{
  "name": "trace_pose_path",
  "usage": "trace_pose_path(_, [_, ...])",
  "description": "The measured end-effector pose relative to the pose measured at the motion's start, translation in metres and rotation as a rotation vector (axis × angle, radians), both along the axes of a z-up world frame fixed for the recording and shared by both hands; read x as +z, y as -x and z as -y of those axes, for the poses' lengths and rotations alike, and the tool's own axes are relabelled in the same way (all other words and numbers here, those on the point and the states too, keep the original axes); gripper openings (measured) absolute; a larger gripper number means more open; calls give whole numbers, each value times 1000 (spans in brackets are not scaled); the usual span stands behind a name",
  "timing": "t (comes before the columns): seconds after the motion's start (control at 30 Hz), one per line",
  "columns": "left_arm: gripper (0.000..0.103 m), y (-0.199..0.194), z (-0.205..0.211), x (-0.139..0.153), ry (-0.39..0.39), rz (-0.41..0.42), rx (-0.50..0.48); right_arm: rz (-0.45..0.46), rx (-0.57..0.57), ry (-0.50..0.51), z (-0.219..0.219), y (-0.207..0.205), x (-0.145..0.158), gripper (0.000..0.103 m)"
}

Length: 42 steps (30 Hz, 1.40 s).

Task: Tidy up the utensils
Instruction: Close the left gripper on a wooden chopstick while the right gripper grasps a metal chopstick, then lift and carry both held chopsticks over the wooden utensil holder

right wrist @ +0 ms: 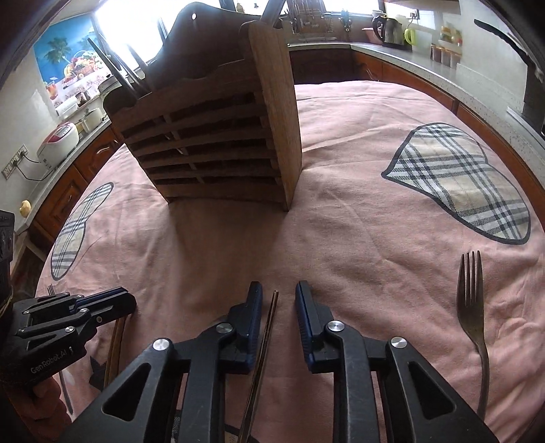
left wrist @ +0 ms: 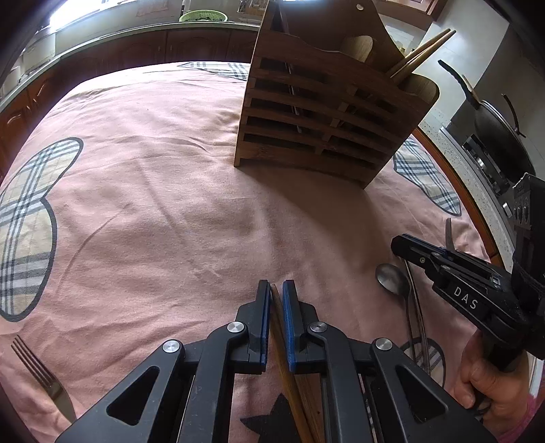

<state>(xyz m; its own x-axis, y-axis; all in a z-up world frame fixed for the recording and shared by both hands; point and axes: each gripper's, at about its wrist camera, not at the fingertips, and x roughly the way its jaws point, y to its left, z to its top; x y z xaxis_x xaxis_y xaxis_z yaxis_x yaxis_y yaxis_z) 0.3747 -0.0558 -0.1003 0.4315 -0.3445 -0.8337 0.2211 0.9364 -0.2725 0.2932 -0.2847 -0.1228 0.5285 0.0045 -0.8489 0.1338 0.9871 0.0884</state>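
Note:
My left gripper (left wrist: 276, 286) points down at the pink cloth, its blue pads shut on a pair of wooden chopsticks (left wrist: 289, 368). In the right wrist view my right gripper (right wrist: 278, 286) stands open around a thin dark chopstick (right wrist: 267, 334) that lies on the cloth; a gap shows beside its right pad. A slatted wooden utensil holder (left wrist: 320, 119) (right wrist: 218, 136) stands upright behind both grippers, with chopsticks (left wrist: 422, 51) in one compartment. A spoon (left wrist: 391, 279) lies just under the right gripper (left wrist: 395, 243). Forks (left wrist: 37, 368) (right wrist: 471, 306) lie flat at the cloth's outer sides.
The pink tablecloth (right wrist: 357, 221) with plaid patches covers a round table. Around it runs a kitchen counter with a wok (left wrist: 494, 129) on a stove, a kettle (right wrist: 391, 30) and a rice cooker (right wrist: 58, 143). A hand (left wrist: 490, 381) holds the right gripper's handle.

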Motion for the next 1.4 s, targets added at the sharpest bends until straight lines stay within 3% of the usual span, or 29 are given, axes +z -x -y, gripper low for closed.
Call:
trace_pose_path(0.2, [6,7,-5,10,9,25,4,24,1,-32,3,4,8,5])
trace_pose_path(0.43, [6,25,-20,40,28,88,22,99,11,-50,0,16,39,4])
trace_pose_path(1.03, [3,128,-68,134,141,298,62,298,37,-93,-11,66,125,3])
trace_pose_path(1.4, [3,163,-84,165,189,387,64,399,37,-97,-12,90,163,3])
